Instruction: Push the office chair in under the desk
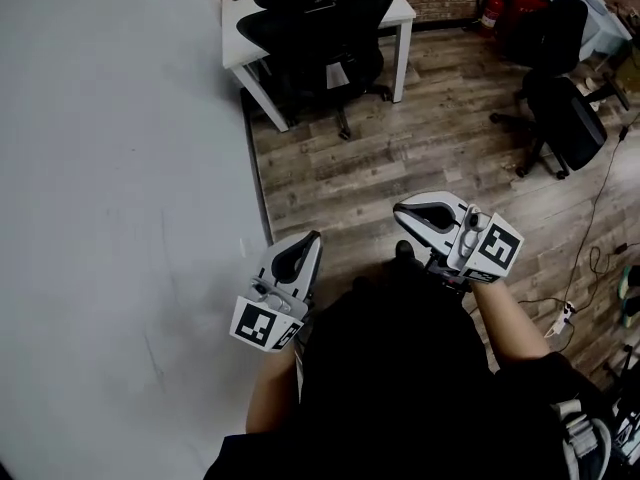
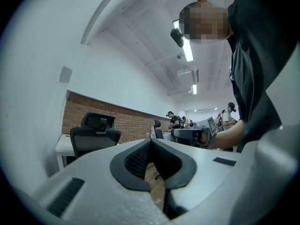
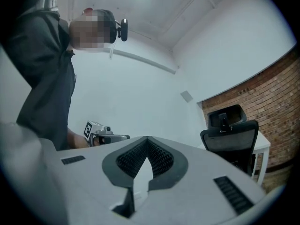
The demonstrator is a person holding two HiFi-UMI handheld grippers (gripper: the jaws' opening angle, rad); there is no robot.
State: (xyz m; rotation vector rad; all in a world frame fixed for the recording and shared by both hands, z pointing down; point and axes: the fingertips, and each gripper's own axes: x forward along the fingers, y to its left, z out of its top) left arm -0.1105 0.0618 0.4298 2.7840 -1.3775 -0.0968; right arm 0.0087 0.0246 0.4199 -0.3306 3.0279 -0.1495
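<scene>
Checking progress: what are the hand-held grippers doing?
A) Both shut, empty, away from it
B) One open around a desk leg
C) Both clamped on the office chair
A: left hand-held gripper and right hand-held gripper are shut on nothing, far from the office chair.

One white counter (image 1: 400,8), one office chair (image 1: 315,28) right at it, two spare chairs (image 1: 565,118) (image 1: 550,30) off to its right, two tools, left tool (image 1: 312,241), right tool (image 1: 403,210)

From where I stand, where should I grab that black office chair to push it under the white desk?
Grip the upper edge of the backrest, coming from the near side. The office chair stands upright with its back toward you and its seat toward the desk, so that edge is probably the easiest hold.
</scene>
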